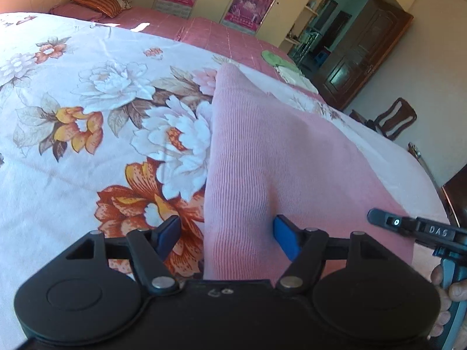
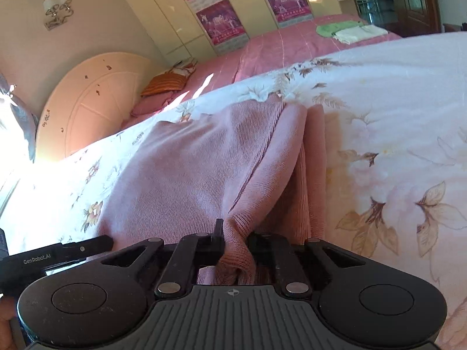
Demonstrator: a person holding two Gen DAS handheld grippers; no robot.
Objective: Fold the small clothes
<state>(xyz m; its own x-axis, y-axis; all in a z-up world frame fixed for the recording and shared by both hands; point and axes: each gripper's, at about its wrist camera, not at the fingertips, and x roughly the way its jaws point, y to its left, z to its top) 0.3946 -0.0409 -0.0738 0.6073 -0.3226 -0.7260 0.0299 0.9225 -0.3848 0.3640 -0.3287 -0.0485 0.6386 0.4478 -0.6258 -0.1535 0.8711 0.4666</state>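
My left gripper (image 1: 227, 237) is matte black plastic: two round discs flank a flat body, linkage arms pinned with silver rivets, fingers tipped with blue pads (image 1: 284, 240). A small scratched mark sits on its top edge. My right gripper (image 2: 235, 243) matches in black, with a ribbed grey plate bearing a crosshair mark. Seen from the other side, it shows white "DAS" lettering and a blue-grey handle; the left's side reads "GenRobot.AI".

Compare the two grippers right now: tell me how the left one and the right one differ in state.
The left gripper stands open, its blue pads either side of a raised fold of the pink knit garment without pressing it; the right gripper is shut on a bunched edge of that garment. The left gripper's fingers show blue pads; the right gripper's look black. Both hover low over the floral bedspread.
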